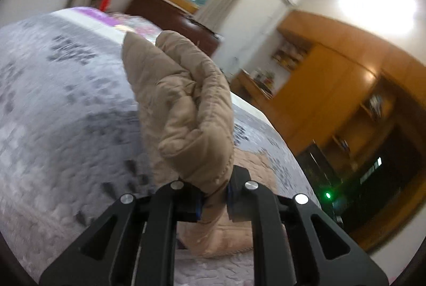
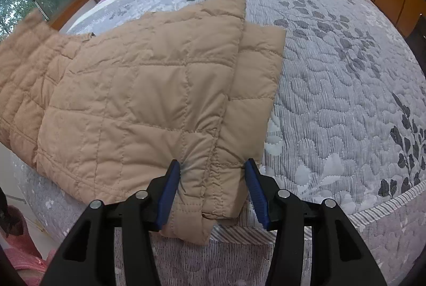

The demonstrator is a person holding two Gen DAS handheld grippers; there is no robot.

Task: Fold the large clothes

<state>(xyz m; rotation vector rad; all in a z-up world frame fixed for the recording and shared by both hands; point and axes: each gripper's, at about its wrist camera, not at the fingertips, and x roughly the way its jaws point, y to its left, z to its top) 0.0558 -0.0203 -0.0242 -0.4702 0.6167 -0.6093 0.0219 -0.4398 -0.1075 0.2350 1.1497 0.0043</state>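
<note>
Now both sets of fingers (image 1: 214,199) (image 2: 213,174) pinch the tan jacket (image 2: 149,88).

A tan quilted jacket (image 2: 149,88) lies on a grey bedspread (image 2: 332,88) patterned with dark leaves.

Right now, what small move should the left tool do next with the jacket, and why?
Probably carry the lifted part across the jacket and lay it down. The left tool is shut on a bunched beige piece raised above the bed, while the right tool pins the near edge.
</note>
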